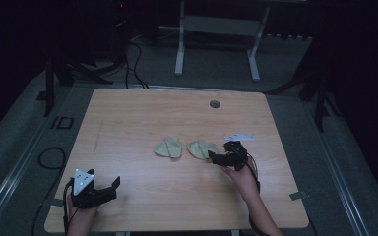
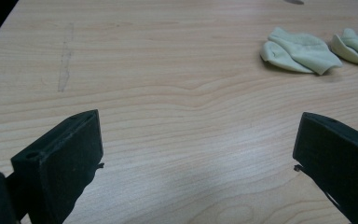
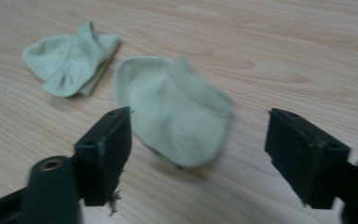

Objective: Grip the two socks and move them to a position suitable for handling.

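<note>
R gripper [image 1: 215, 158] at near sock [image 3: 177, 119], jaws wide apart, nothing gripped yet. L gripper [image 1: 109, 189] idle, jaws open, well apart from it. I judge both socks, incl. far sock [image 1: 169, 147], still to handle on desk [image 1: 142, 113].

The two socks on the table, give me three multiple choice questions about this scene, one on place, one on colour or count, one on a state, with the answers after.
1. Which sock lies nearer the right gripper?
A. the right sock
B. the left sock
C. neither, both are equally near

2. What colour are the socks?
A. dark blue
B. pale green
C. red

3. How do the left gripper jaws stand?
A. shut on a sock
B. shut on nothing
C. open over bare table

Answers:
1. A, in the high view the right gripper's jaws reach that sock's edge.
2. B, both look pale green in the gripper views.
3. C, the left gripper view has wood grain between its spread jaws.
</note>
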A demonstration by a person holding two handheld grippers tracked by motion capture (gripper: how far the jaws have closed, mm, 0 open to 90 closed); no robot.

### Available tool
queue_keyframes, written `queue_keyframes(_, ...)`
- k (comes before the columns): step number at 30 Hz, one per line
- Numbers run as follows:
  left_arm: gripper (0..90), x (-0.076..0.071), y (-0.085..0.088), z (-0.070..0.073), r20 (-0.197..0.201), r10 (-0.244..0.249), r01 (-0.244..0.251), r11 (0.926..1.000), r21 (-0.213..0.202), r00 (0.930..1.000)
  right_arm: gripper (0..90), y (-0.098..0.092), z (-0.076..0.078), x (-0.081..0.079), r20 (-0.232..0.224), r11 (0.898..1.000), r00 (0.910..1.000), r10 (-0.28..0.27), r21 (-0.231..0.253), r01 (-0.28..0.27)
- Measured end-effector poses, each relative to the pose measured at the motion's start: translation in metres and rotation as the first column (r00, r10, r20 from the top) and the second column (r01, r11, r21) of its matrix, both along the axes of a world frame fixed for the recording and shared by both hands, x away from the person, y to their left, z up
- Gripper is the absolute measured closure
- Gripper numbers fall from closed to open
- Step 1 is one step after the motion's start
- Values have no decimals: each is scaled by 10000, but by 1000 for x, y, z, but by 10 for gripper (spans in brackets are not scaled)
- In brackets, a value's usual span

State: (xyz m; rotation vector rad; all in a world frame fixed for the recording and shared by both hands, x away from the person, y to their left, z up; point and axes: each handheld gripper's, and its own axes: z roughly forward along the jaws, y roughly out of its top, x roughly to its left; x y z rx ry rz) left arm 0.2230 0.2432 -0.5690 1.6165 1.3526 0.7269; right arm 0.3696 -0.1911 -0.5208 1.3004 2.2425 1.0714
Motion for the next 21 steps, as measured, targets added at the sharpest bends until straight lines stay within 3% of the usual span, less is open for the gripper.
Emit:
queue_keyframes(5, 15, 0, 2, -1, -52, -41, 40, 9998, -175, 10000, 345, 20, -5, 11, -50, 9992, 9999, 100, -374, -102)
queue_keyframes(12, 15, 2, 2, -2, -223, -108, 106, 9999, -122, 9997, 337, 49, -16, 33, -341, 9976, 9994, -7, -691, -16)
queue_keyframes(19, 15, 1, 2, -2, -258, -246, 244, 9997, -81, 9994, 352, 69, -33, 37, -276, 9847, 9994, -202, -1737, 152)
queue_keyframes(21, 15, 1, 2, -2, -244, -242, 240, 9997, -86, 9994, 368, 73, -37, 35, -12, 9786, 9996, -297, -2040, 288)
